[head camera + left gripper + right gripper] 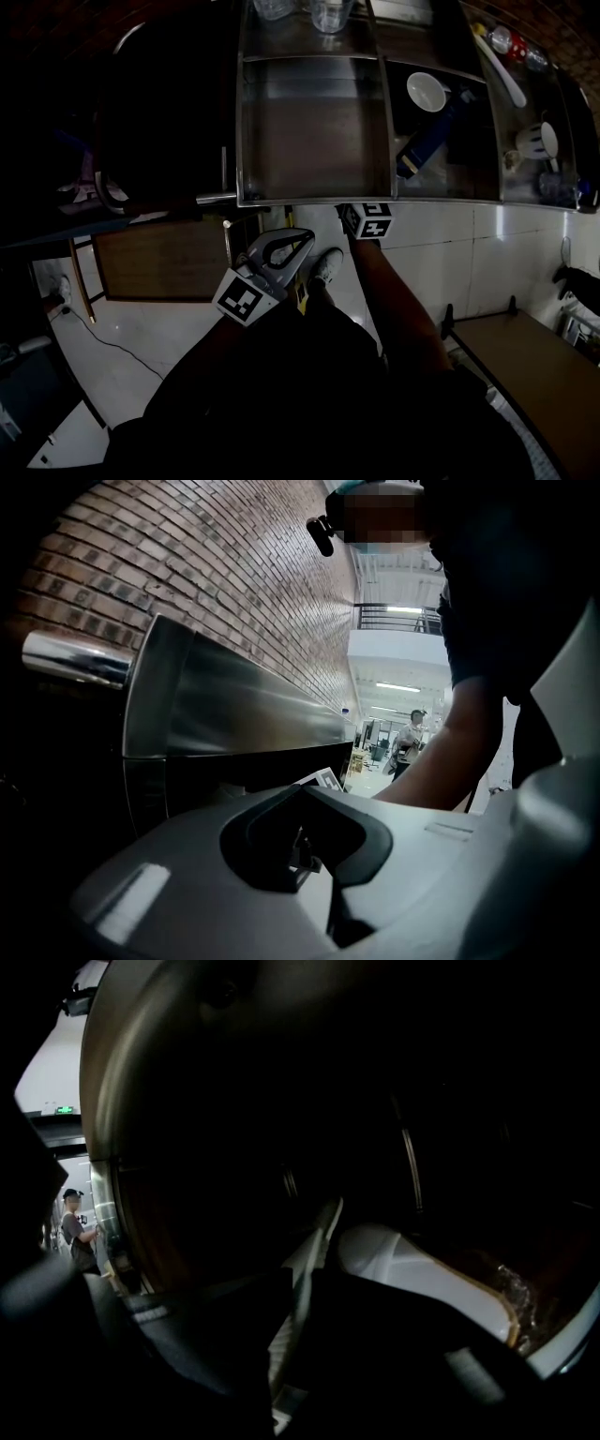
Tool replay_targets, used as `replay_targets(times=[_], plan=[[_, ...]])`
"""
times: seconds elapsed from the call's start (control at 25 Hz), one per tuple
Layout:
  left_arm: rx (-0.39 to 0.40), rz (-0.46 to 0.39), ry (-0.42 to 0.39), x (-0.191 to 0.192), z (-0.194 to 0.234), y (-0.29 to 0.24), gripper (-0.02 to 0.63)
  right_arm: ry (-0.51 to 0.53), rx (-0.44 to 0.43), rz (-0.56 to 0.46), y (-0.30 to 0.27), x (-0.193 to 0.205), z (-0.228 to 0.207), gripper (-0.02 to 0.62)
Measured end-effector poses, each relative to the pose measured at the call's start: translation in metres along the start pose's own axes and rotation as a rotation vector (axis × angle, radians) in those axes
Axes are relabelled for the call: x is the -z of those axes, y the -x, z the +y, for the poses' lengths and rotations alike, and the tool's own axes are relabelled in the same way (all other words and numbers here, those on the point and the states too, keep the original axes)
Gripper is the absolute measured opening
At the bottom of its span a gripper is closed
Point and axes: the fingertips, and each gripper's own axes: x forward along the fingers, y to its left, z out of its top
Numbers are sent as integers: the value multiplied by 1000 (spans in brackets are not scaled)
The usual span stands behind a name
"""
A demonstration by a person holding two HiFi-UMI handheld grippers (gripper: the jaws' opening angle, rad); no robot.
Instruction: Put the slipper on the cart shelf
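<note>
A white slipper (422,1274) lies in the dark space under the steel cart's top tray (309,199). In the right gripper view, its thin edge runs between the dark jaws of my right gripper (298,1309), which is shut on it. The head view shows only that gripper's marker cube (368,220) at the cart's front edge; the jaws and the slipper are hidden beneath the tray. My left gripper (302,238) hangs in front of the cart at its lower left, jaws together and holding nothing. The left gripper view has its grey jaws (314,855) meeting below the cart's steel edge (234,705).
The cart's top tray holds a white bowl (427,92), a blue packet (424,145) and cups (539,141). A brick wall (187,564) stands behind. A white shoe (327,266) rests on the tiled floor. A wooden bench (525,361) is at the right.
</note>
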Motion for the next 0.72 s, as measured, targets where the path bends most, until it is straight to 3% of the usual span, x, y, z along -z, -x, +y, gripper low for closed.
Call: replay_targets(times=[0.2,0.44,0.72], plan=[[-4,0,-1,-1,1,-1,3,35,51,12,3,4,-9,89],[-8,1,-2,-1,-2,1,3,46,101,7,9,-2,-17,217],[-9,-9,-17,-5,-9,2,3,66,88,11,39,0,-17,227]])
